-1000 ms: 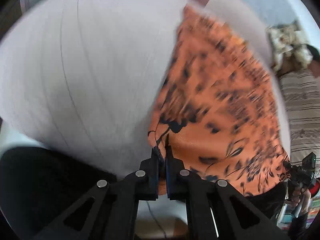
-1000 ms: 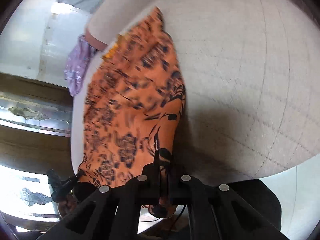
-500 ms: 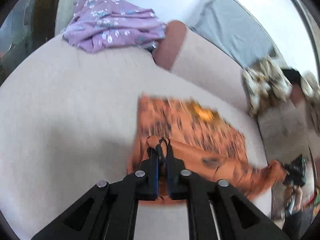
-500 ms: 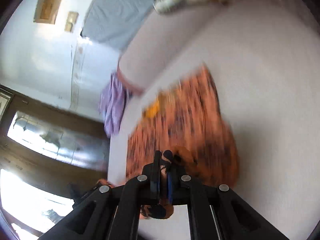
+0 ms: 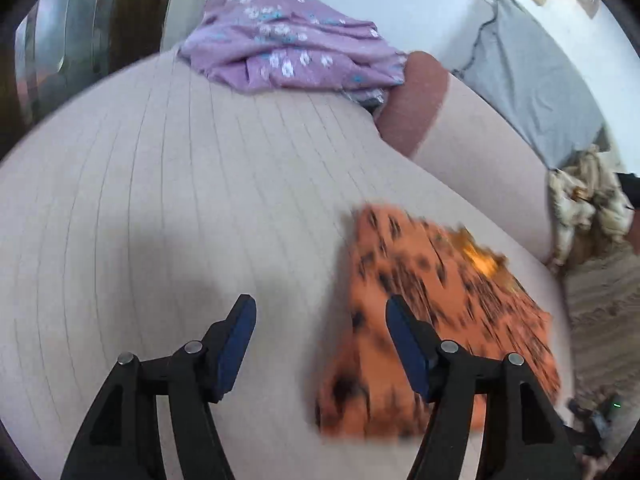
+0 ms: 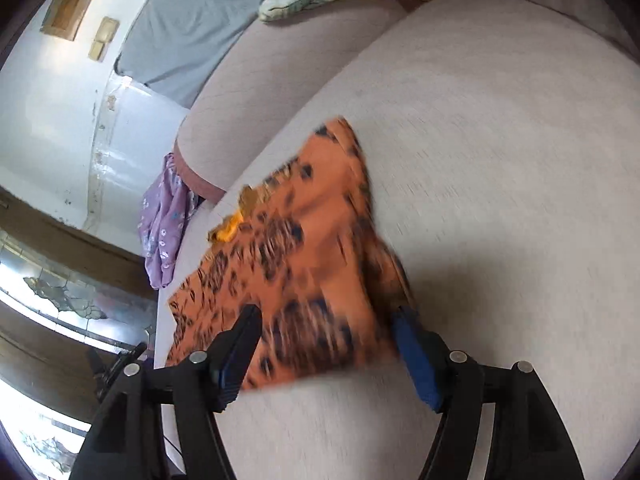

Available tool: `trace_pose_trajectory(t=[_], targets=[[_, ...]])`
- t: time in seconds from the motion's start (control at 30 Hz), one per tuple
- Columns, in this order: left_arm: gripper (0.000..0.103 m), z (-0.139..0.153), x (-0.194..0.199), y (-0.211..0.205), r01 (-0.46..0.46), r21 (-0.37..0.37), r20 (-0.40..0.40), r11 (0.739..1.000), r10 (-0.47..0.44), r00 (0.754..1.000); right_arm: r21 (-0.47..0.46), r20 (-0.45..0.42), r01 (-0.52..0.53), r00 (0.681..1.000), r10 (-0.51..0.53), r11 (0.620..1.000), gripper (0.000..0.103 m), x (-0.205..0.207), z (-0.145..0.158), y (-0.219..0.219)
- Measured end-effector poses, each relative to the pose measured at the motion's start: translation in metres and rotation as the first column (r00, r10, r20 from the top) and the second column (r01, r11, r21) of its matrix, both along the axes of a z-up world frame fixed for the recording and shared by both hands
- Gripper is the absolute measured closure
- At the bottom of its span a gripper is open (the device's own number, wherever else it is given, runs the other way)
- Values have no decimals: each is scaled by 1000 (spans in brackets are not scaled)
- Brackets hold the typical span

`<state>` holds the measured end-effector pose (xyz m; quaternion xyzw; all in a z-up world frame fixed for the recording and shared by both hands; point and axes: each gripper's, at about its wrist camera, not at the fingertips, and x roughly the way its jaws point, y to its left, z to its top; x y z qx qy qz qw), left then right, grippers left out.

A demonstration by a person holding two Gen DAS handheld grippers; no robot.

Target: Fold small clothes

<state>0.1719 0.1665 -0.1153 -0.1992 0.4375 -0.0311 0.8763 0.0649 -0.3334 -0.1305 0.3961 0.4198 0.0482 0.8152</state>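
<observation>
Sofa seat (image 5: pixel 168 184): your widest surface, pale pinkish-beige woven fabric, faintly ribbed, bulging toward you.
Backrest cushion (image 6: pixel 256 80): same pale fabric, rounded, with a reddish-brown end panel.
Grey cloth (image 5: pixel 532 80): plain and matte, draped behind the backrest against a white wall.
Orange garment (image 5: pixel 432 320): thin fabric, orange with dark leaf-like print, lying doubled over on the seat in a rough wedge; a yellow patch shows at its far edge; outline blurred.
Purple garment (image 5: pixel 288 56): lilac cloth with small white and blue flowers, crumpled at the seat's far end, well apart from the orange one.
Left gripper (image 5: pixel 320 312): your black fingers with blue pads have just been opening; they stand apart, the orange garment's edge lying below the gap, not pinched.
Right gripper (image 6: pixel 324 324): also just opened; jaws apart above the orange garment's near corner, pads off the cloth.
</observation>
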Motion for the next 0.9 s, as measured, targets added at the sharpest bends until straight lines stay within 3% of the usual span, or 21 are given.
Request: trace_pose_trajectory(t=[0.07, 0.17, 0.2, 0.3, 0.37, 0.43, 0.6, 0.63, 0.67, 0.7, 0.77, 0.9], targets=[[35, -15, -29, -14, 24, -45, -39, 999, -26, 999, 50, -32, 21, 999, -19, 999, 32, -14, -12, 9], [35, -36, -48, -33, 16, -144, -98, 989, -30, 995, 169, -39, -7, 999, 14, 986, 32, -22, -27, 26], [35, -40, -51, -43, 13, -159, -100, 987, -29, 995, 171, -44, -2, 999, 10, 985, 32, -19, -30, 31], [32, -48, -45, -64, -25, -103, -80, 994, 17, 997, 219, -75, 120, 992, -105, 968, 29, -5, -42, 33], [20, -47, -40, -74, -65, -61, -42, 996, 63, 997, 238, -86, 206, 978, -191, 949, 20, 5, -42, 34], [16, -45, -32, -80, -85, -34, -43, 996, 84, 996, 242, -97, 269, 963, -253, 932, 15, 18, -40, 33], [16, -45, -15, -73, -158, -70, -66, 985, 153, 986, 219, -144, 358, 932, -333, 908, 14, 41, -41, 31], [23, -44, -11, -72, -157, -69, -77, 985, 151, 986, 204, -151, 361, 930, -335, 910, 16, 45, -40, 30], [73, -44, -7, -72, -154, -57, -81, 986, 149, 986, 171, -142, 351, 933, -330, 920, 46, 52, -37, 31], [89, -46, 0, -73, -128, -49, -106, 991, 122, 987, 146, -149, 334, 938, -313, 931, 91, 57, -37, 30], [90, -42, 11, -73, -113, -59, -143, 992, 104, 984, 147, -178, 303, 944, -276, 942, 91, 70, -41, 30], [90, 16, 4, -76, -77, -52, -30, 996, 75, 997, 119, -96, 241, 968, -230, 963, 92, 76, -4, 33]])
